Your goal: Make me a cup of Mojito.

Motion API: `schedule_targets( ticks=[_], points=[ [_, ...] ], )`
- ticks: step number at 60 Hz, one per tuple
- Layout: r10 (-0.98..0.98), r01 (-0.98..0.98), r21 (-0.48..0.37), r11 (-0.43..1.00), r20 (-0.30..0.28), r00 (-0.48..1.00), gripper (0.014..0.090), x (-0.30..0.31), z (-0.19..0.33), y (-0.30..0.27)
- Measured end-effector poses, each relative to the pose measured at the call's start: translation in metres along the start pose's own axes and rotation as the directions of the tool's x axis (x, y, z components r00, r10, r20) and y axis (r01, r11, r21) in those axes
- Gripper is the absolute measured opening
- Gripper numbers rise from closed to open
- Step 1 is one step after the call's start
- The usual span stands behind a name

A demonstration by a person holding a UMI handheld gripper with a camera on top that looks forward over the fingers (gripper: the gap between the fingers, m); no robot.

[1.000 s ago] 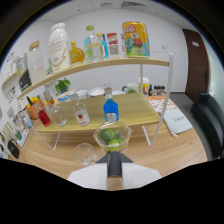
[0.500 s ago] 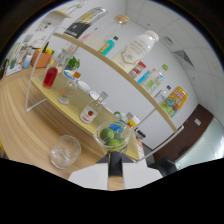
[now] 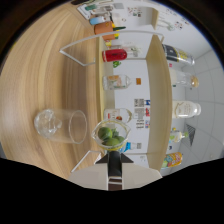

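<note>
Wooden desk [image 3: 55,75] spans view, rolled sideways. Two-tier shelf [image 3: 155,95] with bottles beyond claw. Empty clear glass [image 3: 61,125] beside claw. Claw [image 3: 113,159] pinches small clear cup [image 3: 111,136] holding green lime pieces, tipped toward glass.

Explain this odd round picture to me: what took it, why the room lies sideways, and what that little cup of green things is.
The picture comes from a wide-angle camera riding on a hand-held two-finger gripper, looking forward along its fingers; there is no robot arm. The lens bends everything into a circle. The room lies sideways because the gripper is rolled over.

The fingers press on a small clear cup of green pieces, which look like lime; the tilt suggests pouring, though I cannot be sure. Beside it on the wooden table stands an empty clear glass.

Beyond them a two-level wooden shelf carries bottles, among them one of red liquid, and an orange cup is at its far end.
</note>
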Motion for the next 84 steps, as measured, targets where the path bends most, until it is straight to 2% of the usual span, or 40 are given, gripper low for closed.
schedule_targets(
  ticks=[9,19,24,30,39,49,60,65,72,78,84],
  points=[
    [-0.102,0.102,0.04,0.994,0.0,0.995,0.0155,-0.007,0.006,-0.005],
    [-0.048,0.047,0.044,0.998,0.012,0.999,0.0156,-0.005,0.004,-0.002],
    [0.066,-0.066,0.039,0.997,0.015,0.998,0.0157,0.004,-0.001,0.0],
    [0.298,-0.299,0.039,0.954,0.022,0.954,0.0157,0.026,-0.011,0.006],
    [0.685,-0.687,0.003,0.727,0.062,0.726,0.0158,0.05,-0.03,0.03],
    [0.913,-0.909,-0.125,0.398,0.154,0.379,0.0158,0.015,-0.033,0.073],
    [0.97,-0.921,-0.321,0.222,0.173,0.173,0.0156,-0.072,-0.02,0.123],
    [0.983,-0.9,-0.411,0.148,0.158,0.09,0.0156,-0.113,-0.014,0.14],
    [0.994,-0.859,-0.511,0.035,0.109,-0.024,0.0156,-0.155,-0.008,0.159],
    [0.994,-0.837,-0.546,-0.014,0.085,-0.073,0.0157,-0.183,-0.004,0.169],
    [0.992,-0.833,-0.553,-0.015,0.097,-0.082,0.0158,-0.19,-0.003,0.172]
  ],
)
